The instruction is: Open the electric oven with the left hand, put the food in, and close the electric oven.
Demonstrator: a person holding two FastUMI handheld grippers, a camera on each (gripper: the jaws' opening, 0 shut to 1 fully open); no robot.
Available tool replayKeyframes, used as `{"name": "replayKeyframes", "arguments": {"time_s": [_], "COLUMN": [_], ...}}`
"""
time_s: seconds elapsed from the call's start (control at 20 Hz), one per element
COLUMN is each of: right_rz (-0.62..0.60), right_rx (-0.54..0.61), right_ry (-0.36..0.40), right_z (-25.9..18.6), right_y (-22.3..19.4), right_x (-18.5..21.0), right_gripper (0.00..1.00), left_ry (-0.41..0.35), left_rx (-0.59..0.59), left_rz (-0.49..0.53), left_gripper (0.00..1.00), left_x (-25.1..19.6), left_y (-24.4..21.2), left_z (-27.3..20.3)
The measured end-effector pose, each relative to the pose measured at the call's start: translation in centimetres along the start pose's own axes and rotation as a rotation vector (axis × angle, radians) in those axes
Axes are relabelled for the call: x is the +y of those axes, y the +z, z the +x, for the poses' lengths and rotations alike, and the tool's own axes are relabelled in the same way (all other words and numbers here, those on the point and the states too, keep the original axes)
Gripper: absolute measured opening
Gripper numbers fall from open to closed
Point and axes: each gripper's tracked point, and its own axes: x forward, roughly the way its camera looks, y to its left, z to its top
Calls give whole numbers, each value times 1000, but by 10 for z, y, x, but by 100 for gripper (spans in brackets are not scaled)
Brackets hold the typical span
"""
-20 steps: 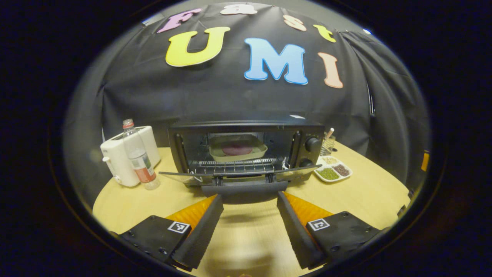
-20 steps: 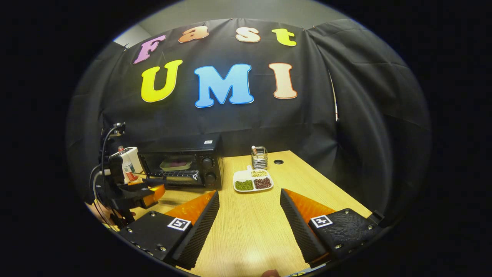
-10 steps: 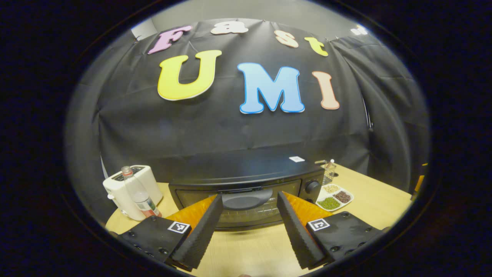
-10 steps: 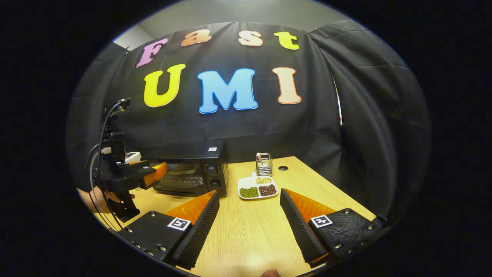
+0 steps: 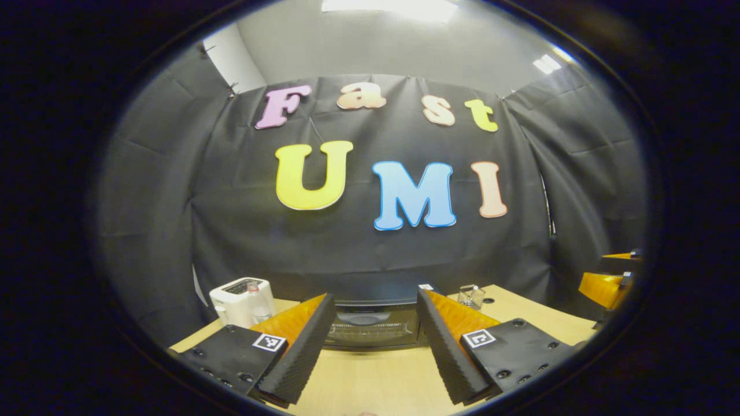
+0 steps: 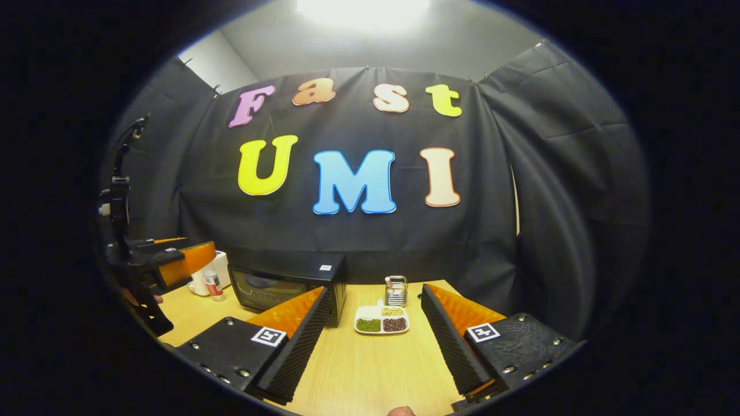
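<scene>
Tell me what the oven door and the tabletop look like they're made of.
Oven door: dark glass by the look, glossy, catching a pale reflection; frame probably painted metal. Tabletop: light wood or wood-look laminate, fine straight grain with a soft glare spot, so a smooth satin finish.

You have a black electric oven with a dark glass door on a pale, wood-grain surface. Beside it you see a white toaster and a clear bottle with a red-and-white label. The white divided dish holds green, dark brown and beige grains.
</scene>
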Motion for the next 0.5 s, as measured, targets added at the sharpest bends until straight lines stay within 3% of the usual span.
{"name": "replayKeyframes", "arguments": {"time_s": [0.1, 0.5], "right_rz": [7, 32], "right_rx": [-8, -99], "right_ry": [24, 44], "right_z": [-10, -45], "right_y": [9, 37], "right_x": [1, 24], "right_gripper": [98, 98], "left_ry": [30, 75], "left_rx": [-21, -28], "left_rz": [-3, 21], "left_gripper": [100, 100], "left_x": [1, 47], "left_y": [16, 30], "left_z": [-29, -113]}}
